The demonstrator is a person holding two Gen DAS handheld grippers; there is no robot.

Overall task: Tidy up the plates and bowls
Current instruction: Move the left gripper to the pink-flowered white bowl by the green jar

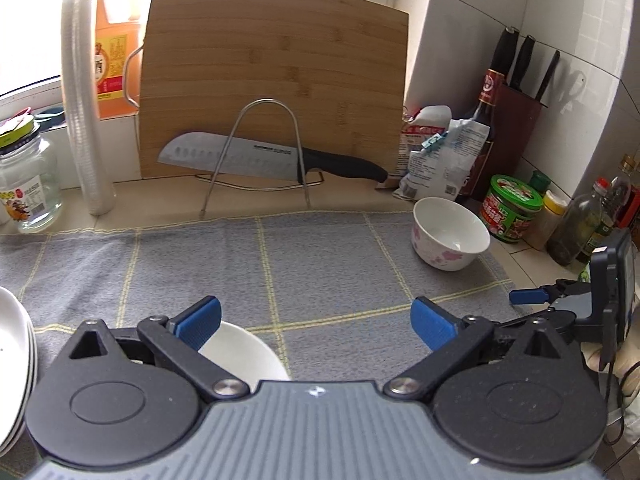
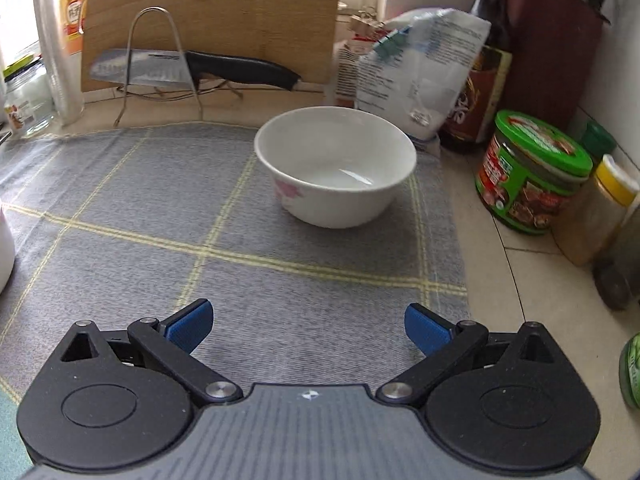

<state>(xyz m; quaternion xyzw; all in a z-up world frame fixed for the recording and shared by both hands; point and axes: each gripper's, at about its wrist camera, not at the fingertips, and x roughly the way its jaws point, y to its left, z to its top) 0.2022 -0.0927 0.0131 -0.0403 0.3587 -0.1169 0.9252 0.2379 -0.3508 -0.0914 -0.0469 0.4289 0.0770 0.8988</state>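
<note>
Left wrist view first: the left claw (image 1: 316, 322) hangs wide apart over the grey checked cloth (image 1: 248, 264), gripping nothing. A plain white bowl (image 1: 244, 354) sits just under its left finger, partly hidden by the claw's body. Stacked white plates (image 1: 16, 344) crowd the left edge. Over on the cloth's far right corner stands the flowered bowl (image 1: 450, 232), upright, well apart from the claw. Behind, a knife (image 1: 264, 160) rests in a wire rack (image 1: 260, 156) against the cutting board (image 1: 276, 80), on the tabletop (image 1: 344, 196). At the right edge the right claw (image 1: 532, 296) peeks in.

Now the right wrist view: the right claw (image 2: 308, 328) is spread too, holding nothing, low over the cloth (image 2: 120, 216). The flowered bowl (image 2: 336, 164) sits ahead of it, apart from both fingers. A green-lidded jar (image 2: 532, 172) stands to the bowl's right on the tabletop (image 2: 504, 272).
</note>
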